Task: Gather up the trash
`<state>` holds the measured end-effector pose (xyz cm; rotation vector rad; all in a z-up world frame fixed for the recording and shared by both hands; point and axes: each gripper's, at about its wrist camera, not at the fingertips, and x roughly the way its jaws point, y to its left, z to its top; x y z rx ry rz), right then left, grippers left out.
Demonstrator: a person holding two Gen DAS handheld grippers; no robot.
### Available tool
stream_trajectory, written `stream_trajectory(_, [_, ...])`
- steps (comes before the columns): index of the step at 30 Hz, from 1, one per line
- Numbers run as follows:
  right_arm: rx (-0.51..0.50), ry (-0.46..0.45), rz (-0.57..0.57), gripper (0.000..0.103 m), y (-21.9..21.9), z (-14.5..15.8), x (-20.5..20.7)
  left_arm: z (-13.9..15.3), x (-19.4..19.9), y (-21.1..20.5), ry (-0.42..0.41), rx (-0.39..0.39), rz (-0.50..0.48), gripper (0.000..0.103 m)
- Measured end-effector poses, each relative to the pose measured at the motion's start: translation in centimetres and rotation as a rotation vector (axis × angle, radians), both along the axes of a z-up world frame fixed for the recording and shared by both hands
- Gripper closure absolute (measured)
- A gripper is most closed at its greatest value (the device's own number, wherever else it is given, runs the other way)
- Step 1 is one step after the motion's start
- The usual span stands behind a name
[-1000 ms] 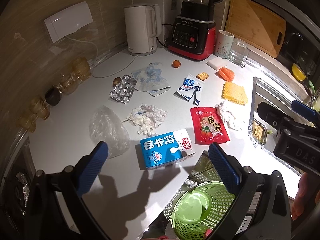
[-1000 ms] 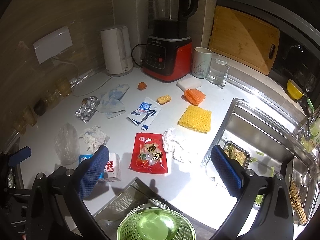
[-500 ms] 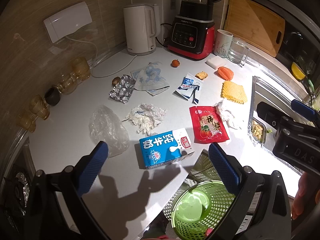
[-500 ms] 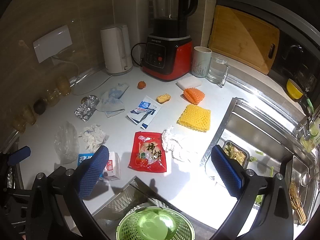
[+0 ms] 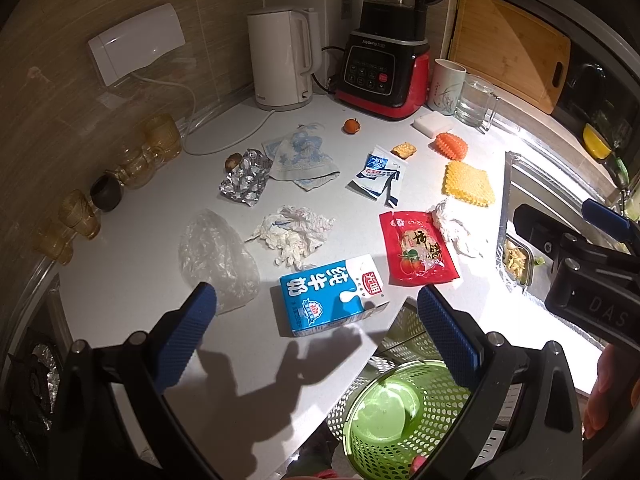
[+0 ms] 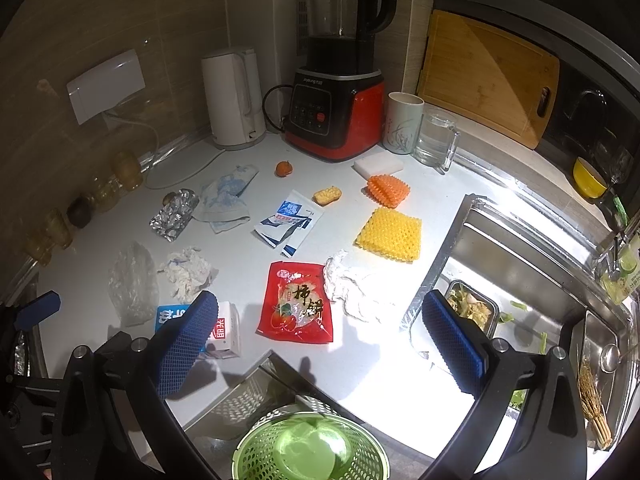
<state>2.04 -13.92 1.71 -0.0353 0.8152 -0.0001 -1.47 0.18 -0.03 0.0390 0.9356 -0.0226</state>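
A blue milk carton (image 5: 330,297) lies on its side on the white counter, just ahead of my open left gripper (image 5: 316,334). Beside it lie a red snack packet (image 5: 418,251), crumpled white paper (image 5: 294,233), a clear plastic bag (image 5: 214,254), crushed foil (image 5: 244,178), a blue-white sachet (image 5: 378,174) and a white tissue wad (image 5: 456,226). A green perforated bin (image 5: 398,412) stands below the counter edge. My right gripper (image 6: 320,344) hangs open above the counter front, over the red packet (image 6: 298,307) and the green bin (image 6: 310,446); its left finger hides part of the carton (image 6: 220,326).
A white kettle (image 5: 280,64), a red blender (image 5: 384,52), a mug (image 5: 446,86) and a glass (image 5: 474,102) line the back wall. Amber glasses (image 5: 160,138) stand at the left. Sponges (image 6: 390,232) lie near the steel sink (image 6: 512,276), which holds a food container (image 6: 470,308).
Both grippers have drifted slightly; the counter items sit a touch lower and nearer in view. Nothing was picked up or moved.
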Motion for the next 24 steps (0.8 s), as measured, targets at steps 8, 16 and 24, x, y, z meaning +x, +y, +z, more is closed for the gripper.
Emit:
stream_trajectory(8, [-0.001,-0.001,0.000,0.002,-0.03,0.02,0.00,0.01,0.03,-0.03,0.000,0.002,0.002,0.007])
stream_trajectory(16, [-0.002,0.000,0.000,0.002,0.03,0.03,-0.05,-0.02,0.10,-0.03,0.001,0.000,0.002,0.007])
stream_trajectory(24, [0.000,0.001,-0.002,0.002,0.07,0.06,0.08,-0.17,0.06,0.12,0.003,-0.001,0.004,0.007])
